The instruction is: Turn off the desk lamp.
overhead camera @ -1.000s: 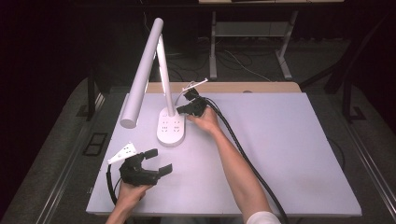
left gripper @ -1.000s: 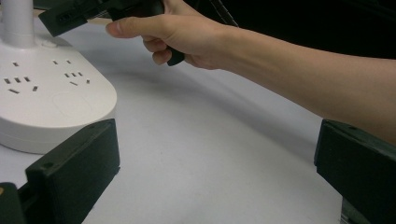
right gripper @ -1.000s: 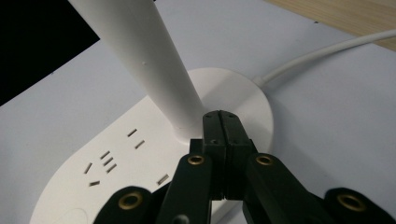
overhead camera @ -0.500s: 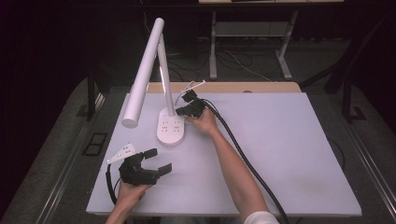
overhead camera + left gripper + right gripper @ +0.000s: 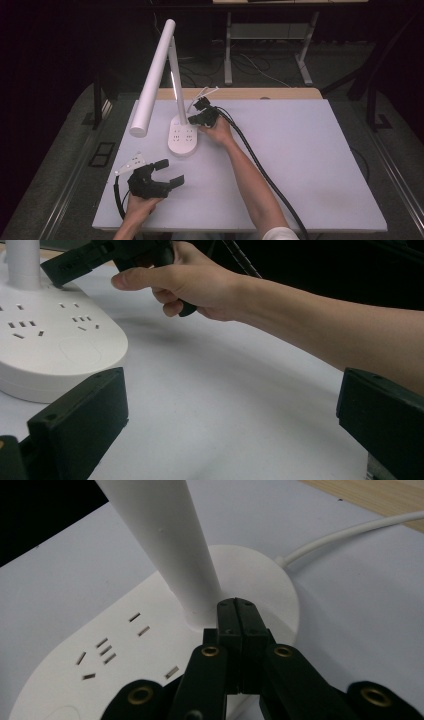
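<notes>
A white desk lamp stands at the table's left middle, on an oval base [image 5: 182,140] with socket slots. Its upright post [image 5: 175,85] carries a long tube head [image 5: 152,80] that slopes forward and left. My right gripper [image 5: 192,120] sits at the foot of the post, its jaws shut with nothing between them; the tips [image 5: 237,607] rest over the base [image 5: 125,645] right beside the post [image 5: 160,535]. My left gripper [image 5: 172,171] lies near the front left, open and empty. Its view [image 5: 230,405] looks across to the base [image 5: 50,345] and the person's right hand [image 5: 200,285].
The white tabletop [image 5: 300,165] stretches wide to the right of the lamp. A white cord [image 5: 350,530] runs off the back of the base towards a wooden strip [image 5: 240,93] along the far edge. The right gripper's black cable [image 5: 260,170] trails over the table.
</notes>
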